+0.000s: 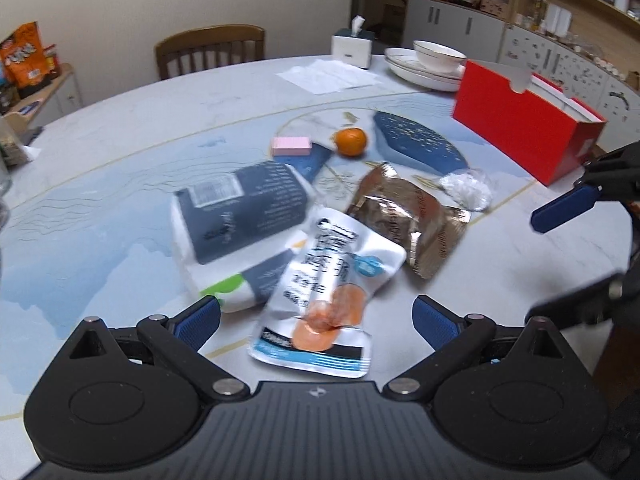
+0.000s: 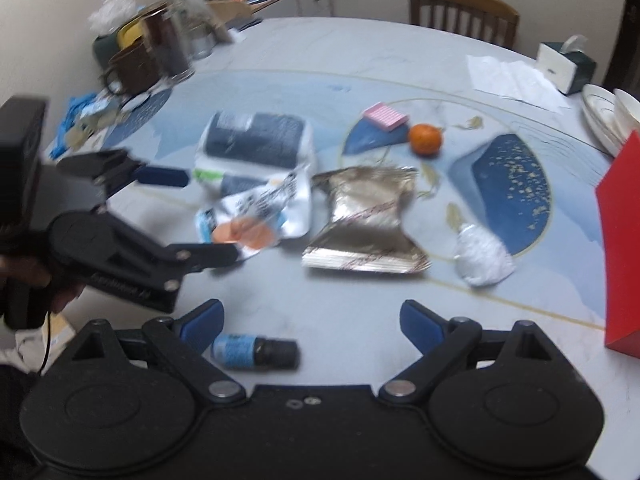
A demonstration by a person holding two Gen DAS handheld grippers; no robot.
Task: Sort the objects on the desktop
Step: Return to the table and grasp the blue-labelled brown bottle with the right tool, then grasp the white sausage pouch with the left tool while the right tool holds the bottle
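Left tongs (image 1: 316,316) spread wide, holding nothing; a white snack pouch (image 1: 320,292) with orange print lies crumpled between their tips on the counter (image 1: 120,152); right tongs (image 2: 310,320) equally wide and unladen; only the right view shows a small dark bottle (image 2: 256,351), blue-labelled, lying just inside their left tip.

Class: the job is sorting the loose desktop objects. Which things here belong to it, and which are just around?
Job: white pouch, gold packet, tangerine, pink pad, small bottle, red box.
Around: tissue box, stacked plates, chair.
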